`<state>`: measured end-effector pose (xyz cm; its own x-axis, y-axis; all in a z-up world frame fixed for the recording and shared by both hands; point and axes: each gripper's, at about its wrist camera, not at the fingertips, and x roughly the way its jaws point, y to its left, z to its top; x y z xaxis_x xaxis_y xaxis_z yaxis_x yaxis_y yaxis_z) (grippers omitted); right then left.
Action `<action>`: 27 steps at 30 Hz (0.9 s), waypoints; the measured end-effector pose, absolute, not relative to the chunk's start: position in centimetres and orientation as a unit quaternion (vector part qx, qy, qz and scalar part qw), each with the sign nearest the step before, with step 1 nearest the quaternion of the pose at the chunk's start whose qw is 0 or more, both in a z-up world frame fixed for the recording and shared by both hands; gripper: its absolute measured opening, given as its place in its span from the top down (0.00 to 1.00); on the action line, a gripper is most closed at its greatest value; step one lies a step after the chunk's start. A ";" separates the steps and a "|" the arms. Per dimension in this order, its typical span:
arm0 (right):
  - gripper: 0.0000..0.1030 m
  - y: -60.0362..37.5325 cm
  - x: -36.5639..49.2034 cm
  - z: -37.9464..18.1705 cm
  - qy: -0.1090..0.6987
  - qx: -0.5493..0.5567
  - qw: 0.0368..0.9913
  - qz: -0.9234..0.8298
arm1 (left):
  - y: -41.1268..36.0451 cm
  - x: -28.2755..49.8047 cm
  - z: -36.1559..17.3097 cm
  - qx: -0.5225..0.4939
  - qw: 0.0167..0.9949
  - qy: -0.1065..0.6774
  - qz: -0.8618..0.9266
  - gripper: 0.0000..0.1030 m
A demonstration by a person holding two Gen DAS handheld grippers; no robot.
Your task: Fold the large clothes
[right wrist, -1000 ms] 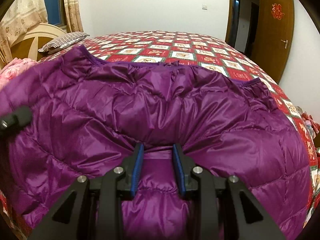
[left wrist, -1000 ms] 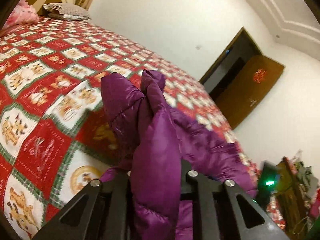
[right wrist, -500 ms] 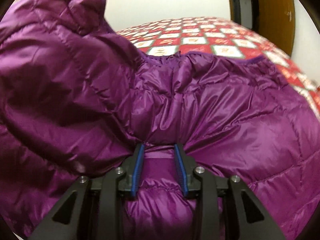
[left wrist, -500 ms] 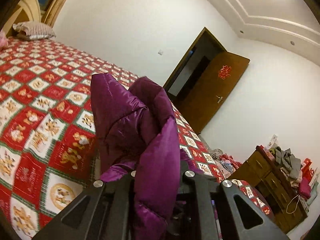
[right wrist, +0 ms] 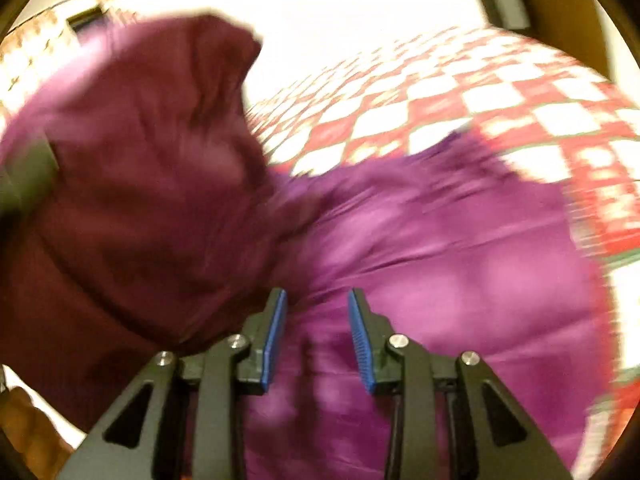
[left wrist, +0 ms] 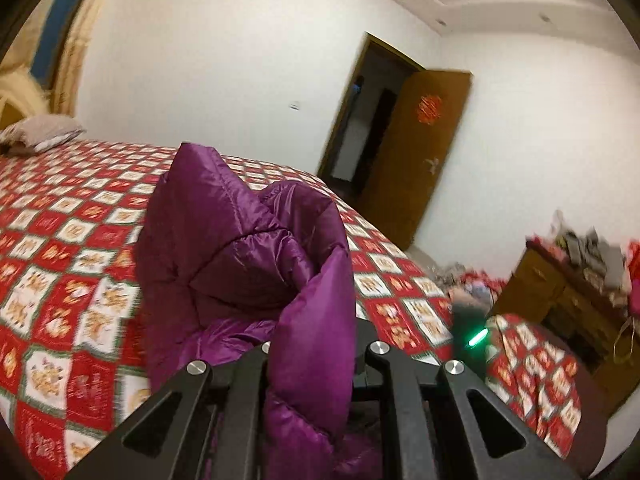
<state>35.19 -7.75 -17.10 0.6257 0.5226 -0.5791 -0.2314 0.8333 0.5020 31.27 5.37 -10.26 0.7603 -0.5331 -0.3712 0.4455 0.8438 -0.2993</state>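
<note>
Jacket (left wrist: 248,256) higher off bedspread (left wrist: 60,248) than before, right view blurred

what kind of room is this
Most likely a home bedroom. A large bed with a red patchwork quilt fills the view, with a pillow by the headboard. A wooden door stands open, and a cluttered wooden dresser sits by the wall.

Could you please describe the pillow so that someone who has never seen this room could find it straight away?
Start from the big bed covered by the red-and-white checked bedspread in the left wrist view, and follow it to its far end by the pale headboard. The pillow lies there, a flat greyish-beige cushion. It is the only plain, dull-coloured thing on that bright cover, far from the shiny purple jacket.
</note>
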 end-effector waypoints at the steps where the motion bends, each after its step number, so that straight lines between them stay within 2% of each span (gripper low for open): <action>1: 0.60 -9.3 34.8 -16.8 0.370 0.198 0.886 0.198 | 4.3 31.0 -10.6 -0.088 0.930 0.228 -0.273 0.89; 2: 0.57 -11.3 34.2 -16.5 0.363 0.202 0.892 0.179 | 3.4 31.2 -11.1 -0.082 0.927 0.233 -0.282 0.89; 8: 0.57 -18.1 32.2 -15.9 0.354 0.194 0.909 0.106 | -2.0 31.8 -14.0 -0.042 0.906 0.272 -0.322 0.89; 11: 0.49 -20.2 31.0 -15.8 0.345 0.198 0.914 0.085 | -4.6 32.0 -16.2 -0.013 0.893 0.298 -0.337 0.89; 12: 0.48 -20.8 30.6 -15.6 0.340 0.199 0.915 0.083 | -5.4 32.0 -16.9 -0.006 0.888 0.308 -0.342 0.89; 20: 0.49 -20.5 32.4 -13.5 0.317 0.186 0.915 0.165 | -7.9 31.5 -20.6 0.024 0.864 0.343 -0.368 0.89; 22: 0.49 -19.7 33.9 -14.1 0.331 0.180 0.907 0.187 | -7.8 31.7 -20.7 0.023 0.863 0.347 -0.368 0.89; 25: 0.59 -18.2 36.1 -16.1 0.370 0.162 0.892 0.202 | -7.5 32.0 -20.4 0.022 0.861 0.353 -0.366 0.89; 27: 0.60 -17.6 36.9 -17.8 0.404 0.148 0.882 0.194 | -8.3 31.9 -20.4 0.033 0.860 0.361 -0.360 0.89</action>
<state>36.93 -17.60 -17.85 0.5980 0.4614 -0.6554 -0.2228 0.8811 0.4170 31.86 -8.27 -20.45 0.4800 -0.5959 -0.6439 0.6433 0.7381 -0.2035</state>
